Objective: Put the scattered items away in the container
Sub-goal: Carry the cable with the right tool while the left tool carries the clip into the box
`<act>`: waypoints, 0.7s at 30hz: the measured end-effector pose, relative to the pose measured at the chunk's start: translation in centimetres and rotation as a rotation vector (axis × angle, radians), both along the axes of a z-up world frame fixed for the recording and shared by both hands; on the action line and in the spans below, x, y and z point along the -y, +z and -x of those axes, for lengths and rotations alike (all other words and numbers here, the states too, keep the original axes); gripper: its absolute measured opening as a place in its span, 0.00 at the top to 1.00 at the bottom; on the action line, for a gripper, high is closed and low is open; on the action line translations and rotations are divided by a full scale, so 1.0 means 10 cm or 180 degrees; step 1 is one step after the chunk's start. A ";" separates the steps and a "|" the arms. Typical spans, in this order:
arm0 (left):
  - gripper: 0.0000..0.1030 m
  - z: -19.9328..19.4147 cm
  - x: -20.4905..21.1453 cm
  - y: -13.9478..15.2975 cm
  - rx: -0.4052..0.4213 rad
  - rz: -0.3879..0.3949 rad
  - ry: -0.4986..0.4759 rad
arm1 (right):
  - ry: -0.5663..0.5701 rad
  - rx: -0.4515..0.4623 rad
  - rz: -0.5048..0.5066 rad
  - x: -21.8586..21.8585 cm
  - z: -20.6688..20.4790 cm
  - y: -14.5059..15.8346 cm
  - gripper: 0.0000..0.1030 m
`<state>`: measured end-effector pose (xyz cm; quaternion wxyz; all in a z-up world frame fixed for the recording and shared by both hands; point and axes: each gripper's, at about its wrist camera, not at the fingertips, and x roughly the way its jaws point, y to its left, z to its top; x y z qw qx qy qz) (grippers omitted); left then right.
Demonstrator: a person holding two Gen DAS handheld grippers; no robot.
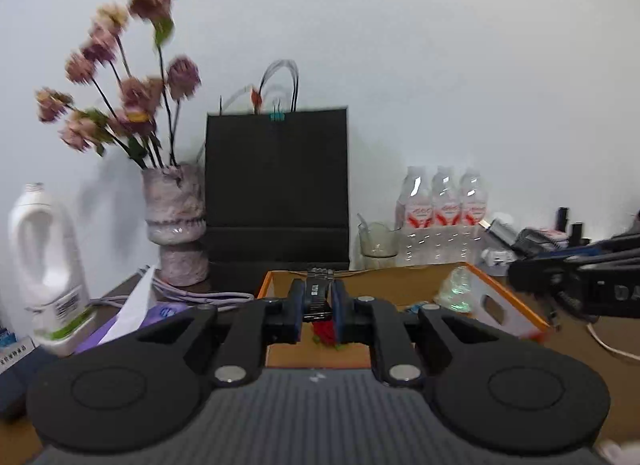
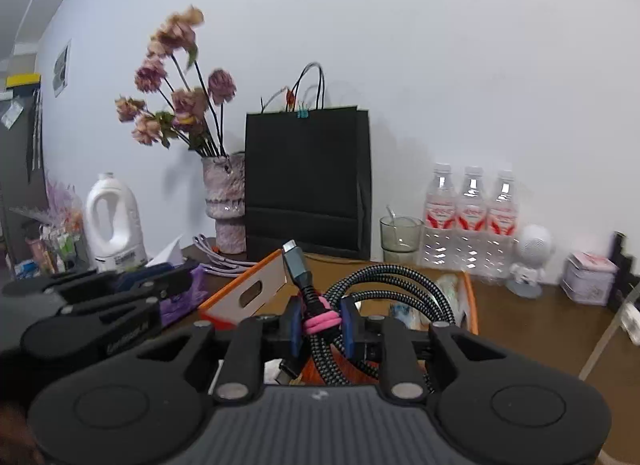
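An orange-rimmed cardboard box (image 1: 494,297) stands on the brown table; it also shows in the right wrist view (image 2: 248,289). My left gripper (image 1: 317,303) is shut on a small dark ribbed object (image 1: 318,297), held over the box, with a red item (image 1: 325,333) below it inside. My right gripper (image 2: 322,323) is shut on a coiled braided cable (image 2: 394,285) bound with a pink tie (image 2: 320,321), held over the box. A crumpled clear wrapper (image 1: 456,289) lies in the box.
A black paper bag (image 1: 276,185), a vase of dried flowers (image 1: 176,217), a white detergent bottle (image 1: 44,265), three water bottles (image 1: 442,205), a glass cup (image 1: 378,239), a purple cable (image 1: 200,295), a white figurine (image 2: 530,261) and a small tin (image 2: 588,277) line the back.
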<state>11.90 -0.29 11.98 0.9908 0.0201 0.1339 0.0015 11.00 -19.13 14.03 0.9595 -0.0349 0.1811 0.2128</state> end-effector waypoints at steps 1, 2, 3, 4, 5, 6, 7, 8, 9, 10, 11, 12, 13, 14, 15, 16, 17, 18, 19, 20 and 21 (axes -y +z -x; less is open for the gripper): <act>0.86 -0.18 -0.04 0.02 -0.0053 -0.0022 -0.0009 | 0.0027 0.0010 0.0085 -0.04 -0.15 0.02 0.82; 0.86 -0.35 -0.07 0.04 -0.0094 -0.0049 -0.0008 | 0.0062 0.0009 0.0182 -0.09 -0.32 0.05 0.82; 0.86 -0.52 -0.09 0.05 -0.0139 -0.0073 -0.0002 | 0.0088 -0.0008 0.0252 -0.13 -0.49 0.06 0.82; 0.86 -0.70 -0.12 0.05 -0.0205 -0.0086 -0.0027 | 0.0114 -0.0051 0.0308 -0.17 -0.65 0.05 0.82; 0.86 -0.87 -0.14 0.05 -0.0280 -0.0077 -0.0055 | 0.0139 -0.0098 0.0348 -0.21 -0.81 0.04 0.82; 0.86 -1.03 -0.15 0.03 -0.0359 -0.0050 -0.0070 | 0.0164 -0.0172 0.0371 -0.26 -1.00 0.02 0.82; 0.86 -1.21 -0.16 0.00 -0.0463 -0.0036 -0.0098 | 0.0197 -0.0259 0.0382 -0.30 -1.19 -0.01 0.82; 0.86 -1.38 -0.17 -0.04 -0.0568 -0.0030 -0.0095 | 0.0240 -0.0351 0.0387 -0.34 -1.36 -0.05 0.82; 0.86 -1.54 -0.17 -0.09 -0.0678 -0.0035 -0.0070 | 0.0288 -0.0453 0.0380 -0.39 -1.54 -0.09 0.82; 0.86 -1.71 -0.17 -0.14 -0.0809 -0.0047 -0.0040 | 0.0323 -0.0570 0.0394 -0.45 -1.73 -0.16 0.82; 0.86 -1.86 -0.17 -0.19 -0.0926 -0.0048 0.0006 | 0.0345 -0.0704 0.0405 -0.52 -1.92 -0.23 0.82; 0.86 -1.99 -0.18 -0.24 -0.1049 -0.0050 0.0022 | 0.0367 -0.0818 0.0397 -0.56 -2.07 -0.31 0.82; 0.86 -2.12 -0.18 -0.29 -0.1176 -0.0046 0.0035 | 0.0390 -0.0959 0.0371 -0.60 -2.22 -0.40 0.82; 0.86 -2.22 -0.19 -0.35 -0.1284 -0.0034 0.0070 | 0.0395 -0.1103 0.0318 -0.63 -2.37 -0.49 0.82; 0.86 -2.31 -0.20 -0.41 -0.1401 -0.0027 0.0087 | 0.0395 -0.1220 0.0284 -0.67 -2.50 -0.58 0.82; 0.86 -2.40 -0.21 -0.46 -0.1514 -0.0011 0.0106 | 0.0393 -0.1316 0.0268 -0.69 -2.61 -0.66 0.82; 0.86 -2.47 -0.22 -0.52 -0.1601 -0.0005 0.0121 | 0.0362 -0.1392 0.0245 -0.70 -2.70 -0.74 0.82; 0.86 -2.52 -0.21 -0.56 -0.1678 -0.0039 0.0112 | 0.0306 -0.1461 0.0227 -0.71 -2.80 -0.82 0.82; 0.86 -2.57 -0.20 -0.60 -0.1735 -0.0081 0.0115 | 0.0252 -0.1515 0.0238 -0.71 -2.87 -0.89 0.82; 0.85 -2.60 -0.20 -0.64 -0.1764 -0.0112 0.0117 | 0.0207 -0.1567 0.0245 -0.70 -2.92 -0.95 0.82; 0.85 -2.63 -0.20 -0.67 -0.1791 -0.0140 0.0087 | 0.0157 -0.1644 0.0230 -0.68 -2.97 -0.99 0.81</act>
